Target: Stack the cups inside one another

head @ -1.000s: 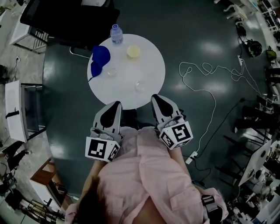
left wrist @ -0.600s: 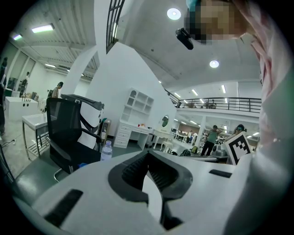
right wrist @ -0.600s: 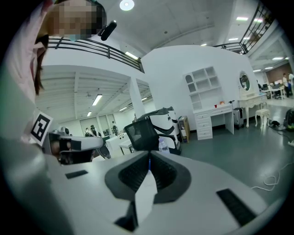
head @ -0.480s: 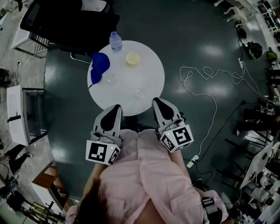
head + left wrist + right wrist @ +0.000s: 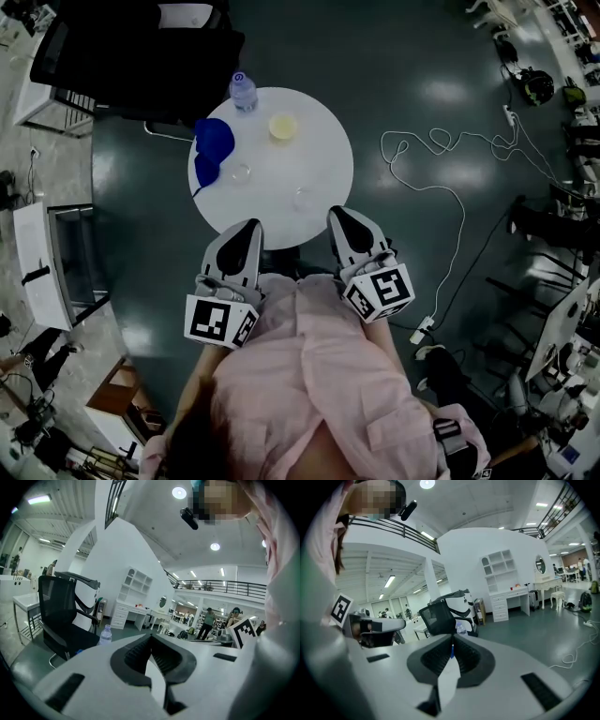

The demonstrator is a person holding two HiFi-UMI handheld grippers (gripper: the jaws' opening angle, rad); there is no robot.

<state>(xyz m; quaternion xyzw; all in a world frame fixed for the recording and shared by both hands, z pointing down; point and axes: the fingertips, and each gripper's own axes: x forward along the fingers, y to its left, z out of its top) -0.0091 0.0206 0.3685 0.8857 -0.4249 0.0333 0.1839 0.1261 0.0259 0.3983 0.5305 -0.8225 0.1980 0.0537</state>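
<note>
- Currently, we hold the left gripper and the right gripper at the near edge of the round white table. Both are clenched tip to tip, with nothing between the jaws.
- We find every cup ahead of the grippers and apart from them. The near clear cup sits closest, just beyond the right gripper and toward its left. The far clear cup stands farther in, ahead of the left gripper. The yellow cup stands near the far rim.
- We read the yellow cup as upright, mouth up, long axis vertical. The clear cups show only faint round outlines.
- We cannot tell the form of the blue item at the table's left edge.
- We see no cups in either gripper view: each gripper's own body covers the tabletop. The left gripper view shows only the bottle.
</note>
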